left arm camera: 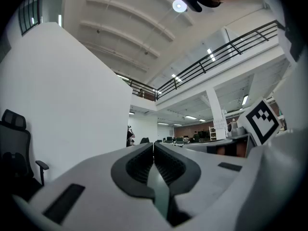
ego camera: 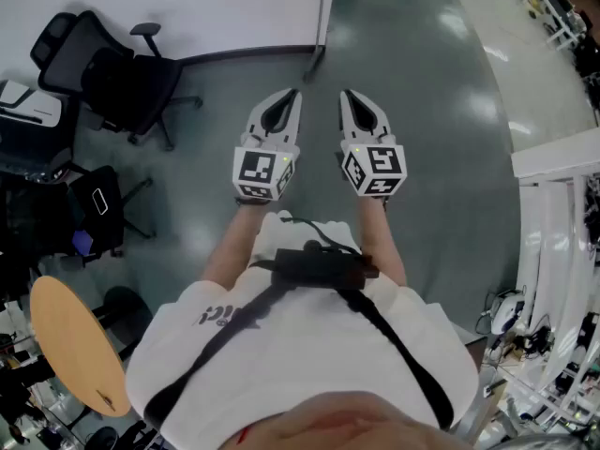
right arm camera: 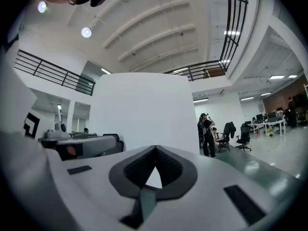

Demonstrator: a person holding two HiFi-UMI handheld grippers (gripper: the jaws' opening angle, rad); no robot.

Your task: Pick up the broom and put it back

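**Both jaws shut and empty, broom not yet in sight**

The left gripper (ego camera: 292,97) and the right gripper (ego camera: 347,97) are held out side by side in front of the person, roughly level, over bare grey-green floor (ego camera: 422,176). In each gripper view the dark pads meet at the tips with nothing between them, so neither gripper has hold of anything. The broom shows in no view; where it lies cannot be told from here.

The step in hand looks like the search and approach. To do it well, the person probably needs to turn until the broom comes into the head view, then open the jaws of one gripper wide before closing in. It should take the handle squarely across the pads rather than at the tips. A long handle is likely to swing, so the second gripper could steady it further along.

A white partition (ego camera: 206,7) stands on the far side, with its dark foot (ego camera: 315,64) reaching onto the floor just beyond the jaws. Black office chairs (ego camera: 112,73) crowd the far left. A round wooden bench (ego camera: 75,354) sits near left, and a white rack (ego camera: 553,214) stands on the right. A long broom could catch on any of these. In the right gripper view a person (right arm camera: 208,134) stands on the open floor past the partition's right edge.
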